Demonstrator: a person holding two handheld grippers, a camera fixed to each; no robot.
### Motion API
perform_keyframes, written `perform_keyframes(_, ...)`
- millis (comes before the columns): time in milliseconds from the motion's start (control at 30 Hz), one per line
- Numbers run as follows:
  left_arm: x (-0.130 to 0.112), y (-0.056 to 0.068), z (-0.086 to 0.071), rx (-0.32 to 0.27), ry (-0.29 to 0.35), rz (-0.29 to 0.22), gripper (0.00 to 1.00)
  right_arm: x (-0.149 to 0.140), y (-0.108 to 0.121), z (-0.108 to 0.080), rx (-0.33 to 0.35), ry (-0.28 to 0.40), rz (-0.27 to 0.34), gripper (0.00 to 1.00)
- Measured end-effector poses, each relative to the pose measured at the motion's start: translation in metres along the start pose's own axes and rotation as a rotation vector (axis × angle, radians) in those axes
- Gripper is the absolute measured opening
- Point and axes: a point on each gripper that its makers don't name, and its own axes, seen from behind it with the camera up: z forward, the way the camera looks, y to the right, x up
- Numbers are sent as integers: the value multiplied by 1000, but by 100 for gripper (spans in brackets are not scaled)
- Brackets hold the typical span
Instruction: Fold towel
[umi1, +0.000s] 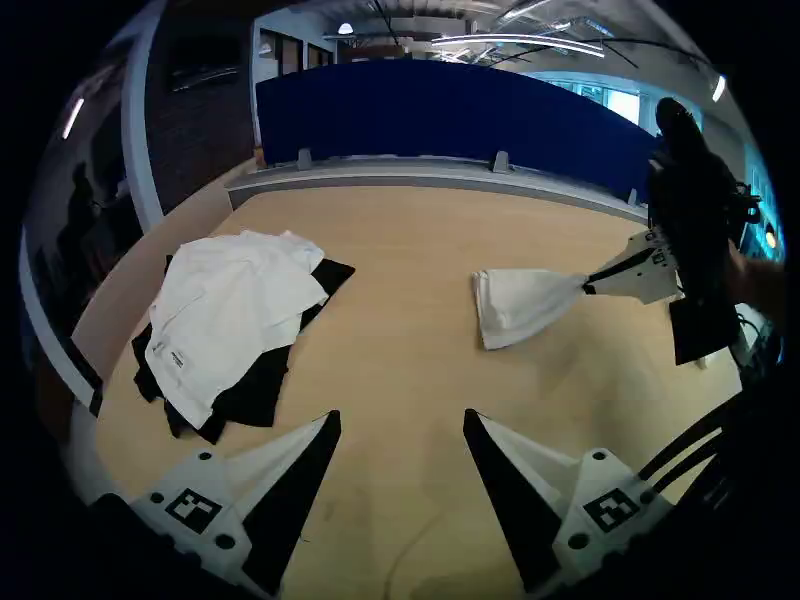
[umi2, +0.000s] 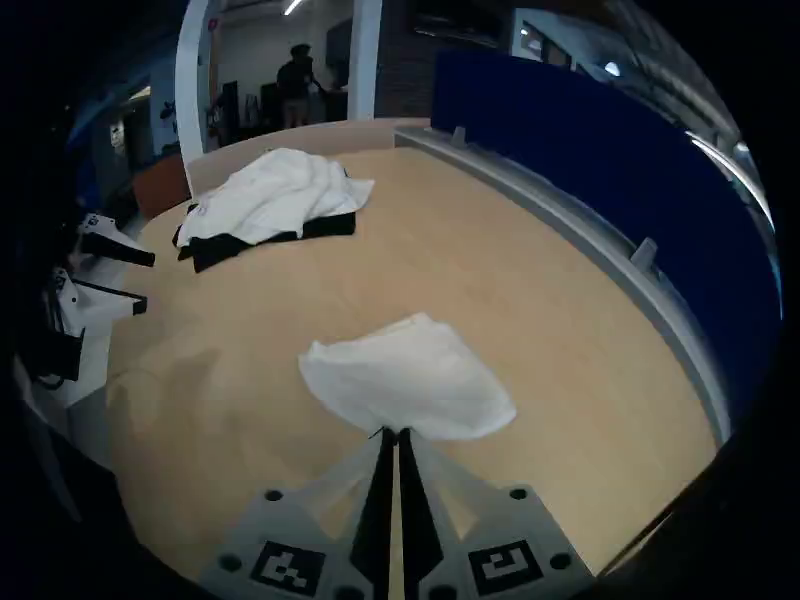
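While the right hand-held gripper (umi2: 392, 432) is pinching one edge of the bunched towel (umi2: 405, 380), the left hand-held gripper (umi1: 400, 415) is hanging wide and empty. The towel is lying on the worktop (umi1: 420, 240), well apart from the clothes pile (umi1: 230, 320) — pulling by that single edge is probably risking an undone fold.

Ahead of your left gripper (umi1: 401, 413), the pale wooden table (umi1: 420, 330) runs to a grey rail (umi1: 420, 172), with a dark blue partition (umi1: 450, 110) standing just behind it. Above the partition you have long ceiling lights (umi1: 520, 40), with bright windows (umi1: 620, 100) to its right and a dark brick wall (umi1: 200, 130) to its left. Far ahead and left of your right gripper (umi2: 392, 432), beyond the table's edge, are a white column (umi2: 195, 90) and a person (umi2: 298, 85) standing in a lit room.
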Motion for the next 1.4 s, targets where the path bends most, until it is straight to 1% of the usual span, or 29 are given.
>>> perform_keyframes(200,4,-1,-1,-1,7,1,91,32,6,-15,-20,63,-26,3)
perform_keyframes(400,8,-2,-2,-5,12,5,91,61,15,-30,-38,115,-34,3)
perform_keyframes(700,18,-1,0,-14,28,17,91,92,31,-57,-66,159,-48,3)
perform_keyframes(900,21,2,1,-25,33,25,91,100,41,-71,-82,173,-44,3)
perform_keyframes(1100,23,4,3,-36,31,37,91,100,56,-89,-99,185,-18,3)
perform_keyframes(1400,27,8,2,-48,28,58,91,82,92,-125,-139,180,22,3)
